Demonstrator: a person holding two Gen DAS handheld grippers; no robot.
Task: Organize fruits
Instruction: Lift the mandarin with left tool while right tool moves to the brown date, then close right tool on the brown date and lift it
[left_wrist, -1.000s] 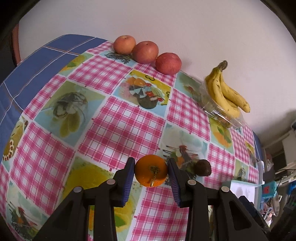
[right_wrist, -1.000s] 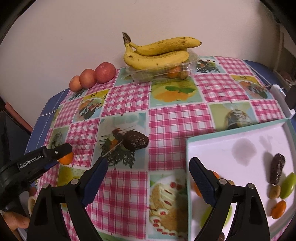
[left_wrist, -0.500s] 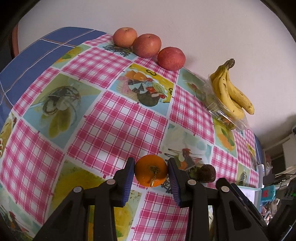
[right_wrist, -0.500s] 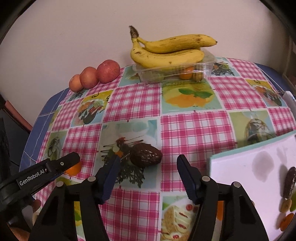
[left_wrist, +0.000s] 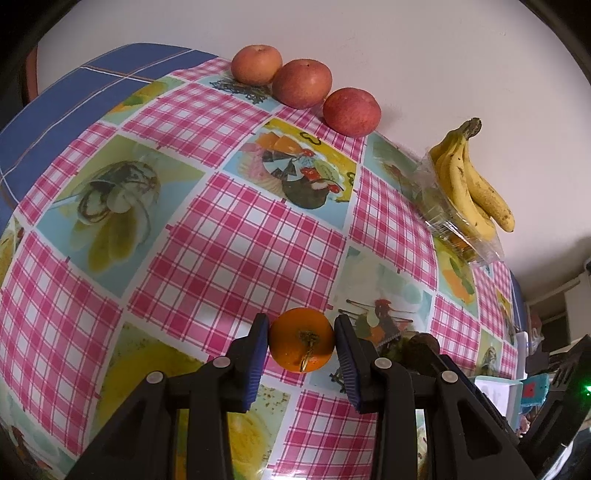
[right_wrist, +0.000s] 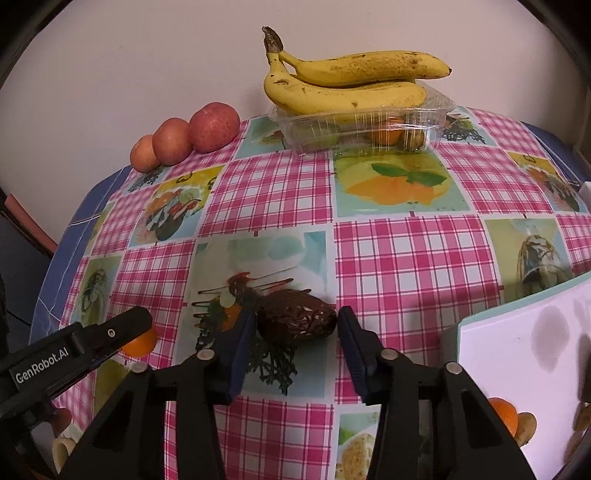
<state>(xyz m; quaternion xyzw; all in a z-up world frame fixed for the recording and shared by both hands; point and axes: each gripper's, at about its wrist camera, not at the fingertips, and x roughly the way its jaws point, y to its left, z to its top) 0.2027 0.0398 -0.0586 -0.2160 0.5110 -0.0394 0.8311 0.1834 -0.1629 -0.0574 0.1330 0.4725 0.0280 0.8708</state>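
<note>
Pink-checked tablecloth with fruit-picture squares covers the table; use it as the landmark. Left gripper clenched on a small orange, blue pads touching both sides, stem end facing the camera. Whether the orange rests on the cloth or is lifted off it, cannot tell. In the right wrist view that orange peeks out under the black left gripper finger, at the cloth's near-left part.

Right gripper straddles a dark brown avocado lying on the cloth's middle, on a printed dessert square. Left pad touching or nearly so, right pad just at the avocado's end; jaws not clearly squeezing, so cannot tell whether the grip is closed on it.

At the cloth's far edge by the wall: three red apples in a row, touching each other. To their right on the cloth, a clear plastic punnet with small fruits inside and a bunch of bananas lying on top. At the cloth's near-right corner, a white tray with a teal rim, holding an orange piece and other small bits at its near edge, partly hidden.
</note>
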